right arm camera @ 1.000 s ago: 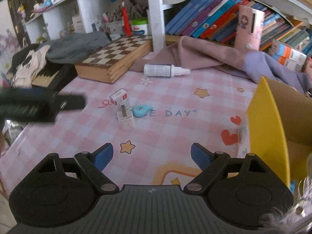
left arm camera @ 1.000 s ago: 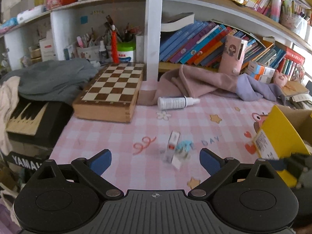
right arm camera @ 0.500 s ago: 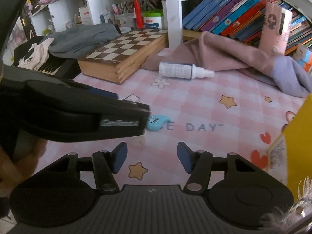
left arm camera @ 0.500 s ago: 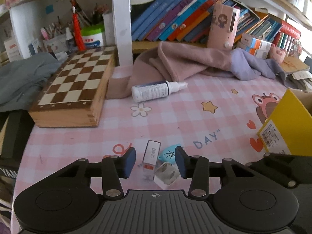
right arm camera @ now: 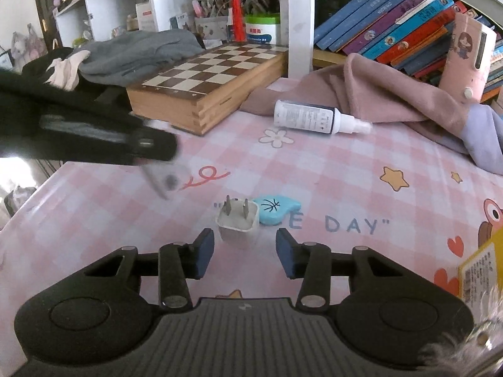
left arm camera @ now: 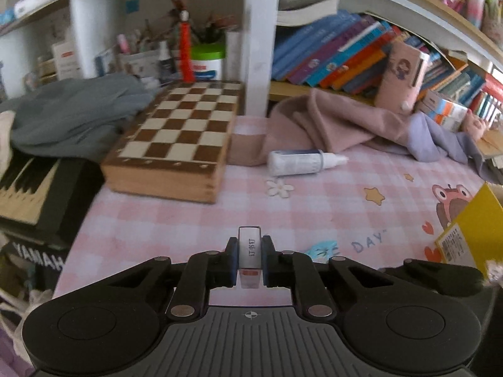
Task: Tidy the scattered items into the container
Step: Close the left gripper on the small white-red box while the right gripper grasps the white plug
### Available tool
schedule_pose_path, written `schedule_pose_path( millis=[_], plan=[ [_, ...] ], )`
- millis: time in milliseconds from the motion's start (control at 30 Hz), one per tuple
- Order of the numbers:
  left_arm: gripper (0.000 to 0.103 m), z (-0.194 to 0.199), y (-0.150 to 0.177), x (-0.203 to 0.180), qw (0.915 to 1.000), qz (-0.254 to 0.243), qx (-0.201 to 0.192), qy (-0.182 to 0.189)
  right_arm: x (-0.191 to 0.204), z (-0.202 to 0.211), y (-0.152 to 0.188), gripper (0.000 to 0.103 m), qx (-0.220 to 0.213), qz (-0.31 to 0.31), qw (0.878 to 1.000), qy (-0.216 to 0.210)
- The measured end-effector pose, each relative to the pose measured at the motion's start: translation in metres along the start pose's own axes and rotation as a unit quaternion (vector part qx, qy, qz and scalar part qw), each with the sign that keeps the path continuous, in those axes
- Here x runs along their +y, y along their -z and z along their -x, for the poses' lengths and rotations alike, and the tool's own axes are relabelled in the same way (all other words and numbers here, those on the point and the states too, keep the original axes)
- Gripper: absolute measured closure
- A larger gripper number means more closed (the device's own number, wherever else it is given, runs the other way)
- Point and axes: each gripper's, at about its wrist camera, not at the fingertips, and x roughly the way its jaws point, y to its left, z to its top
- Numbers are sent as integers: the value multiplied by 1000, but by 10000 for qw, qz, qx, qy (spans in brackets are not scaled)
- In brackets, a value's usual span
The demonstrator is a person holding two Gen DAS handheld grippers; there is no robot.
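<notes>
While the left tool point(left arm camera: 250, 259) pinches a small staple box point(left arm camera: 250, 251), the right tool point(right arm camera: 245, 249), jaws just closing, stands apart around a white plug point(right arm camera: 239, 221).

Left tongs point(left arm camera: 250, 262): matte black linkage arms, silver round screws, ribbed grey body with small crosshair mark, two round black discs. Right tongs point(right arm camera: 245, 249): same build, blue pads point(right arm camera: 205, 251).

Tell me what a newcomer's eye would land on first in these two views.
First, the left claw, low in the left wrist view, shut on a small staple box. Next, the white plug adapter prongs-up on the pink checked tablecloth, just ahead of the right claw, whose pads have been closing but do not touch it. Behind lie a chessboard box and a toppled spray bottle.
</notes>
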Motion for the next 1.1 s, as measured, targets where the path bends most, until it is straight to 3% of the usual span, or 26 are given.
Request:
schedule_pose_path(
  millis=[200, 267, 300, 567, 1100],
  plan=[
    [90, 18, 12, 6, 9999, 141, 51, 26, 2, -10, -4, 64, -35, -125, 9999, 16],
    [90, 22, 17, 6, 9998, 159, 98, 42, 2, -12, -4, 75, -68, -100, 9999, 44],
    [90, 24, 19, 6, 9998, 158, 110, 47, 2, -11, -4, 75, -80, -92, 9999, 52],
    [90, 33, 20, 4, 9997, 169, 10, 157, 0, 2, -5, 76, -162, -99, 9997, 132],
    [90, 76, 33, -6, 9983, 77, -325, 471, 7, 69, 1, 76, -453, 85, 9985, 291]
  ],
)
